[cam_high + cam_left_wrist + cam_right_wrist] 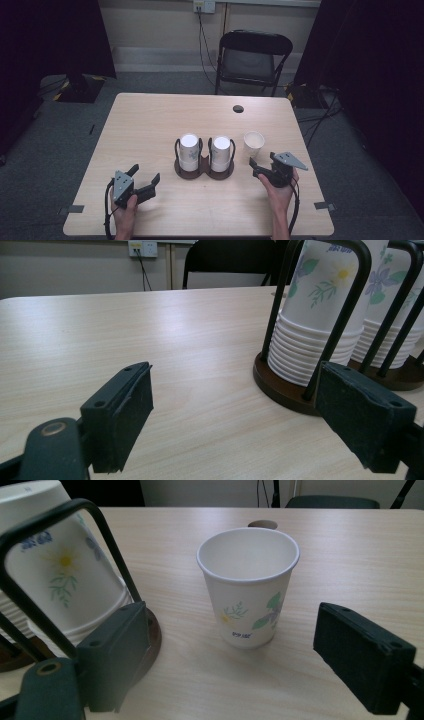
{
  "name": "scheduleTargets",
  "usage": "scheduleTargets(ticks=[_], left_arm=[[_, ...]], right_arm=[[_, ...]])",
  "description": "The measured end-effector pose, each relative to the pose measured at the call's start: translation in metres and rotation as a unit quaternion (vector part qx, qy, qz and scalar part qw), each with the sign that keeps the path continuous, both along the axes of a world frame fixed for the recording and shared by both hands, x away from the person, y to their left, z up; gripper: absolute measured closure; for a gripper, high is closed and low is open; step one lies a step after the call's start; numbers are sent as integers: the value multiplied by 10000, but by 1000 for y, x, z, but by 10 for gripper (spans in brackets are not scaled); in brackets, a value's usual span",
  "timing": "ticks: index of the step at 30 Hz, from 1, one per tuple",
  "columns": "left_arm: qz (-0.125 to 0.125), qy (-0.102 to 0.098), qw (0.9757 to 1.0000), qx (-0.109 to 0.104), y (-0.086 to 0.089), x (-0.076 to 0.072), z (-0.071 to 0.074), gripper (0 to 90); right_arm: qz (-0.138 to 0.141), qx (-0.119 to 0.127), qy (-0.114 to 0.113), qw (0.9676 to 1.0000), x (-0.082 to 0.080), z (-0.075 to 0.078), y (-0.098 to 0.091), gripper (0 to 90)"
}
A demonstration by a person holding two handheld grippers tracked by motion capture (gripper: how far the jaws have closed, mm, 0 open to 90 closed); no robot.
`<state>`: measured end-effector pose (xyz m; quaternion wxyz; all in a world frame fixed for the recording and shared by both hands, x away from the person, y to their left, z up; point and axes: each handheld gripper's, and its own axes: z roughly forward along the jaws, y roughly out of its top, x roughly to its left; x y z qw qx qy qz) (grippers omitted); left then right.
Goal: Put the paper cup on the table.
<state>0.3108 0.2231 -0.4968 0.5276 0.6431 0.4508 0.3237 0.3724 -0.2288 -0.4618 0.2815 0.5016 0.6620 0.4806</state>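
A dark double cup holder point(204, 171) stands mid-table with two stacks of upside-down flowered paper cups point(189, 150) point(220, 151) inside its wire loops. A single upright paper cup point(253, 143) point(248, 585) stands just right of it, empty. My right gripper point(262, 164) point(232, 657) is open, a short way in front of that cup with nothing between its jaws. My left gripper point(145, 175) point(235, 415) is open at the front left, aimed at the left cup stack point(320, 315), a little short of the holder's base point(282, 387).
The wooden table point(150, 125) has a dark round cable hole point(238, 108) near its far edge. A black folding chair point(252, 57) stands behind the table. Tape marks point(325, 205) sit at the front corners. Dark curtains flank the room.
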Motion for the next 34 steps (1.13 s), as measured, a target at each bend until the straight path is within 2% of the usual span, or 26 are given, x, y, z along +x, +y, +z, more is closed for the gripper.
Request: scheduleTargets(ticks=[7, 9, 12, 16, 17, 20, 23, 25, 26, 30, 34], left_arm=[[36, 13, 10000, 18, 0, 0, 0, 157], [47, 17, 10000, 21, -1, 0, 0, 157], [74, 25, 10000, -6, 0, 0, 0, 157], [113, 34, 9999, -3, -1, 0, 0, 157], [104, 29, 9999, 0, -1, 0, 0, 157], [120, 22, 9999, 0, -1, 0, 0, 157], [104, 18, 9999, -12, -1, 0, 0, 157], [95, 9, 10000, -24, -1, 0, 0, 157], [105, 17, 9999, -14, -1, 0, 0, 157], [99, 5, 10000, -10, -1, 0, 0, 157], [95, 13, 9999, -49, 0, 0, 0, 157]], right_arm=[[-72, 68, -121, 9999, -27, -3, 3, 155], [-75, 74, -112, 9999, -29, -4, 3, 152], [-128, 129, -137, 9997, -42, -11, 5, 149], [-130, 100, -95, 9998, -49, -17, 7, 149], [-148, 192, -87, 9997, -54, -21, 9, 149], [-176, 77, -123, 9997, -60, -26, 13, 152], [-139, 181, -79, 9997, -62, -30, 14, 152], [-101, 199, -108, 9997, -66, -32, 17, 152], [-168, 251, -198, 9994, -67, -32, 18, 152], [-186, 105, -191, 9996, -66, -32, 21, 151], [-167, 100, -162, 9997, -66, -32, 21, 147]])
